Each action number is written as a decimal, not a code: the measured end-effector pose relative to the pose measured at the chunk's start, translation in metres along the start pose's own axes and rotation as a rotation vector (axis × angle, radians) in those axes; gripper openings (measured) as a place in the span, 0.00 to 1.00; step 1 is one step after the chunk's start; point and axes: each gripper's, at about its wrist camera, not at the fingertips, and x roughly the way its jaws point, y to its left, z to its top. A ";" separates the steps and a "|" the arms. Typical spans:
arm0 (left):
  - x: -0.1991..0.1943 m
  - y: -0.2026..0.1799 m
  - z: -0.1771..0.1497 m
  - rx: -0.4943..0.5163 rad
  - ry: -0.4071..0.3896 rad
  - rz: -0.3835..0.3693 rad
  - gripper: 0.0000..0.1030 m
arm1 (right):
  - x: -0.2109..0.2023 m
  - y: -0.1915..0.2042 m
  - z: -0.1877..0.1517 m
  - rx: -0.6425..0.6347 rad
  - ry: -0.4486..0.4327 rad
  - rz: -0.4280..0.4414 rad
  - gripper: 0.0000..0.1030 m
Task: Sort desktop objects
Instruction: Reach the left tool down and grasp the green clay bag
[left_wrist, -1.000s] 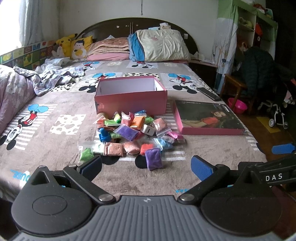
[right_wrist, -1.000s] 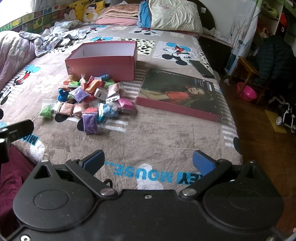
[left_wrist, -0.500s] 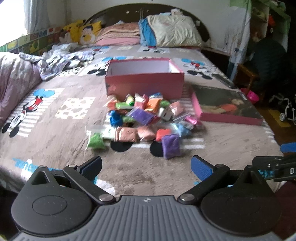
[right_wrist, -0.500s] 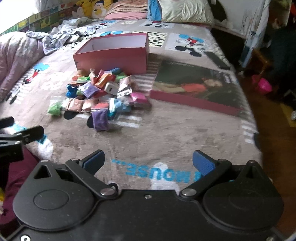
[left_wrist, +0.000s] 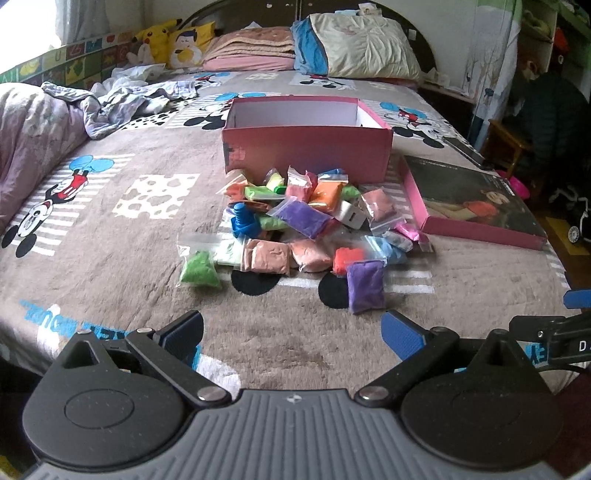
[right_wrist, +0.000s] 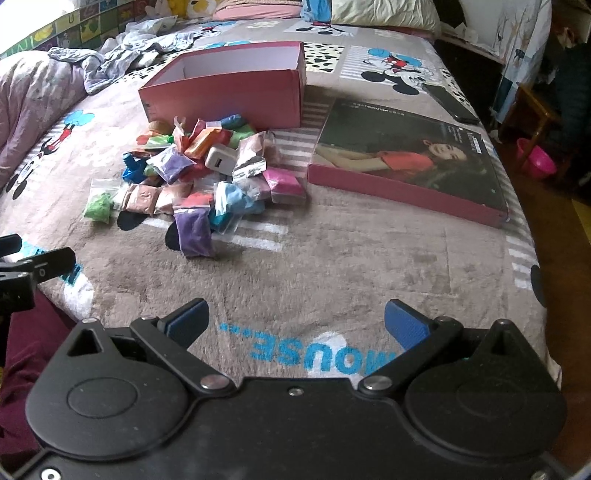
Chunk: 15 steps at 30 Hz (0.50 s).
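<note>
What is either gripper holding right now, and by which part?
Nothing. The left gripper and right gripper are both open and empty above the blanket, short of the pile of bags.

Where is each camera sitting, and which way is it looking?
Left wrist: on the left tool, open, facing up the bed at the pink box and clay bags; the right tool pokes in.
Right wrist: on the right tool, open, facing the box lid; a maroon sleeve shows.
Both share the purple bag and white charger.
</note>
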 end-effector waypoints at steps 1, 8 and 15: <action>0.000 0.000 0.000 0.002 -0.003 0.000 1.00 | 0.000 0.000 0.000 0.000 -0.001 -0.001 0.99; 0.005 -0.003 0.002 0.013 -0.010 -0.004 1.00 | -0.001 0.003 0.000 -0.010 -0.015 -0.007 0.99; 0.021 -0.002 0.007 0.033 -0.010 0.016 1.00 | 0.009 0.007 0.006 -0.037 -0.026 -0.003 0.99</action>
